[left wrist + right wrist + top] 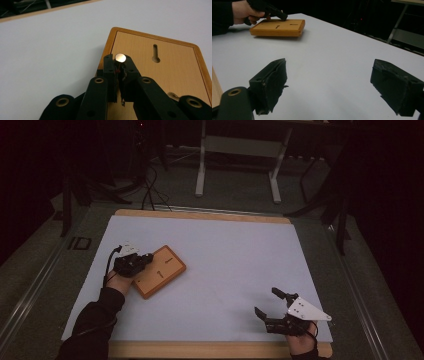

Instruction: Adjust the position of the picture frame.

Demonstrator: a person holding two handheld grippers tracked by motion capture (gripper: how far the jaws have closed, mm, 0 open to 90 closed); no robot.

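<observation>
Fingers (110, 75) of the left gripper (121, 65), matte black and blocky, with brass-ringed pivot holes in the links behind them, stand pressed together on a thin metal pin (121, 58); its flat, round, shiny head shows just above the fingertips, and a sliver of the shank hangs below them in the narrow gap. Directly beneath and beyond these fingers lies the wooden board (160, 67), a flat rectangular slab with rounded corners, a pale smooth inset face and a darker orange rim. Ahead of the fingertips and to their right, a keyhole-shaped slot (155, 53) is cut into the face: a narrow straight channel ending in a wider round hole. In the high view the left gripper (145, 259) sits over the near-left corner of the board (167, 270), the person's hand (119, 282) and dark sleeve behind it. Fingers (270, 85) of the right gripper (334, 87), with rough, worn black pads, stand wide apart with nothing between them, resting low over the bare table (332, 50), a smooth pale sheet. Well beyond these fingers, toward the far left in the right gripper view, lies the board (278, 29) with the left gripper (282, 17) on top of it.
</observation>
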